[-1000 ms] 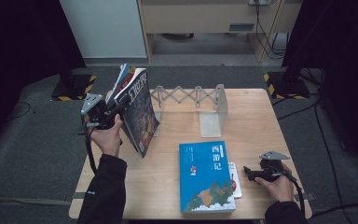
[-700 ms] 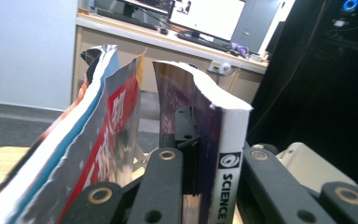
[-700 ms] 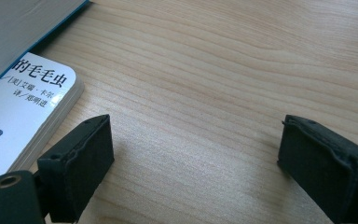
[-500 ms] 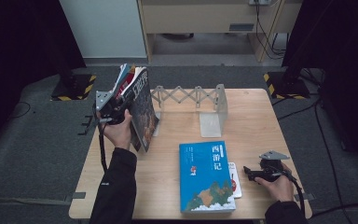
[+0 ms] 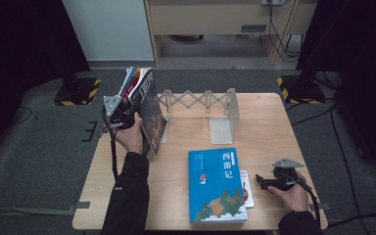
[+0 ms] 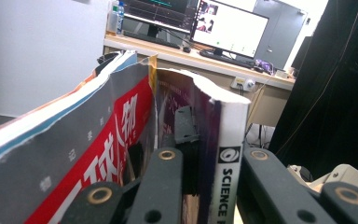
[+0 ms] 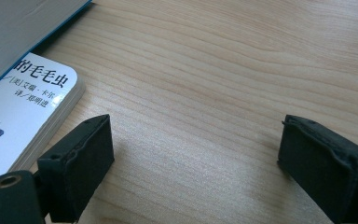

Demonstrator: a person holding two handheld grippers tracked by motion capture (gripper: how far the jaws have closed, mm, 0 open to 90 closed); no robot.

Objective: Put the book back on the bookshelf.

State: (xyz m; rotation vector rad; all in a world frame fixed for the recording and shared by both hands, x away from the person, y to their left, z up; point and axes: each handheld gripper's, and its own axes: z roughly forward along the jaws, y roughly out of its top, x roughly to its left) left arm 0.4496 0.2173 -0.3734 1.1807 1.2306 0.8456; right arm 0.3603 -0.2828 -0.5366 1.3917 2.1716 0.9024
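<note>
Two grippers, left gripper (image 5: 127, 108) clamping half-hidden book (image 6: 223, 154), right gripper (image 7: 193, 163) jaws spread.

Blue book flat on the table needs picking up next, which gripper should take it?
Right. The right gripper is open and empty, resting beside the blue book; the left gripper is shut on the science book at the rack.
</note>
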